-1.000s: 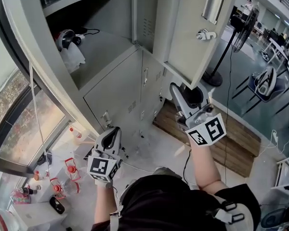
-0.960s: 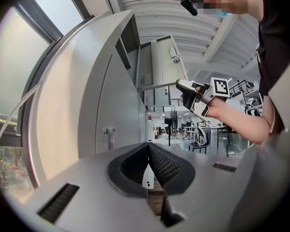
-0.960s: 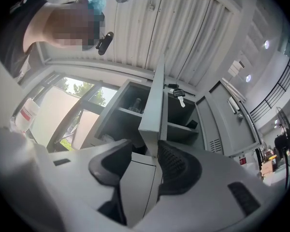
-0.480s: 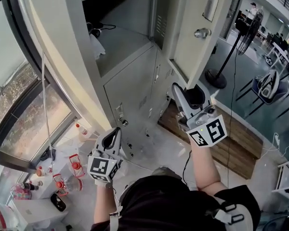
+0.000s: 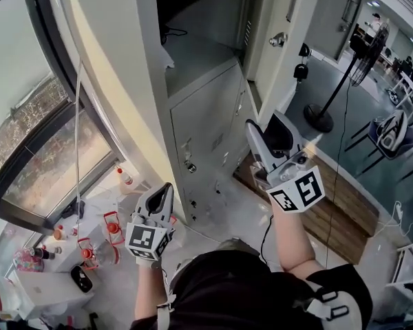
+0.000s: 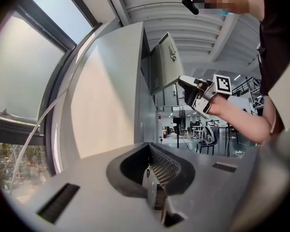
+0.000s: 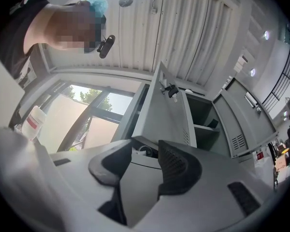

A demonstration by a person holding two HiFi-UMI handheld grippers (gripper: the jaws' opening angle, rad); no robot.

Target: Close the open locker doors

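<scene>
Grey steel lockers [image 5: 199, 126] stand against a tall window [image 5: 34, 136]; bottles [image 5: 126, 178] sit on the floor, and a pedestal fan [image 5: 361, 47] stands off to the right.

Head view: one upper locker door [image 5: 279, 53] stands swung out, its compartment open. The right gripper [image 5: 267, 135] is raised just under the door's lower corner; contact cannot be judged. The left gripper [image 5: 164, 192] is held low, near the closed lower lockers.

Left gripper view: pads pressed together, nothing between them. The open door hangs ahead, with the right gripper below it.

Right gripper view: jaws spread, gap empty. The open door rises beyond the tips, its lock showing.
</scene>
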